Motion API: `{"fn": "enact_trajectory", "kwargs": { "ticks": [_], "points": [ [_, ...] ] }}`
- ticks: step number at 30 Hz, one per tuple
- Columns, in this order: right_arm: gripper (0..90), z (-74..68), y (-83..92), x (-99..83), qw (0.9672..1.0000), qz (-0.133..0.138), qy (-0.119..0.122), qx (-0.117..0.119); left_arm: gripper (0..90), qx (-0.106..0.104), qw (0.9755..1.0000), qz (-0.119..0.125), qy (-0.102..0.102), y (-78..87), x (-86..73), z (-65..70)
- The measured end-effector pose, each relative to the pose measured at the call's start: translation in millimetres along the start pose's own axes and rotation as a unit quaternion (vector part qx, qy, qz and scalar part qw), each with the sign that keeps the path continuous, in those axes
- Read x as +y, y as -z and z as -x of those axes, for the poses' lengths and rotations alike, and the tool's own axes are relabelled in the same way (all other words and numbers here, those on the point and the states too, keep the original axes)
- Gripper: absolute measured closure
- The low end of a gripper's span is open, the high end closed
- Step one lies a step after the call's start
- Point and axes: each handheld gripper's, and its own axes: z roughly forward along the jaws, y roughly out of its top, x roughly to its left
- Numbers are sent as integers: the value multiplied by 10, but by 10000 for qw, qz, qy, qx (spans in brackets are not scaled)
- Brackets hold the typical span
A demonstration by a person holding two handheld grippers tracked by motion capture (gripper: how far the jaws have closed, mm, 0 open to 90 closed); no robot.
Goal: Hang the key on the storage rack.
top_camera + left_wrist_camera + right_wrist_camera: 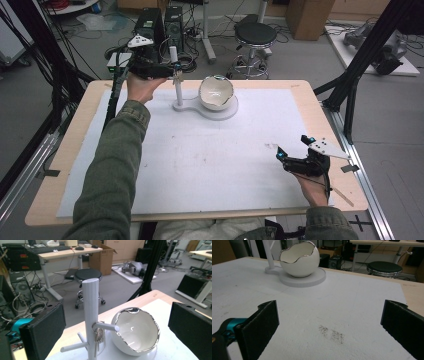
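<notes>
No brand, label or writing is showing clearly enough to read anywhere.

The left gripper is hovering at the far left of the table, its jaws standing wide apart with nothing between them, just in front of a white post. Small pegs are sticking out of that post, and a ring of keys is hanging on one peg. Just beside the post, a white egg-shaped bowl with a jagged silver rim is sitting on the same white stand, tilted with its opening facing the camera in the left gripper view.

The right gripper is resting near the table's right edge, well apart from the stand, its jaws also spread wide and gripping nothing. A dark speckled smudge is lying on the mat between its jaws.

A white mat is covering most of the wooden table. Beyond it, a black stool, computer towers, loose cables and a cardboard box are standing on the grey floor.
</notes>
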Motion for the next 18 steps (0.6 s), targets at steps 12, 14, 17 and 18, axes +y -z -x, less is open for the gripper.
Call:
{"fn": "enact_trajectory", "kwargs": {
  "ticks": [12, 14, 17, 18],
  "points": [
    [6, -9, -33, 7, 10000, -24, 22, 24, 16, 7, 9999, 68, 75, 158, -103, -48],
    [6, -11, -36, 7, 10000, -20, 38, 23, 16, 10, 9999, 94, 132, 186, -140, -72],
    [6, -5, -29, 7, 10000, -7, 31, 15, 16, 44, 9996, 132, 254, 225, -216, -105],
    [6, -6, -26, 7, 10000, -8, 20, 10, 16, 31, 9994, 144, 302, 243, -257, -118]
  ]
}}
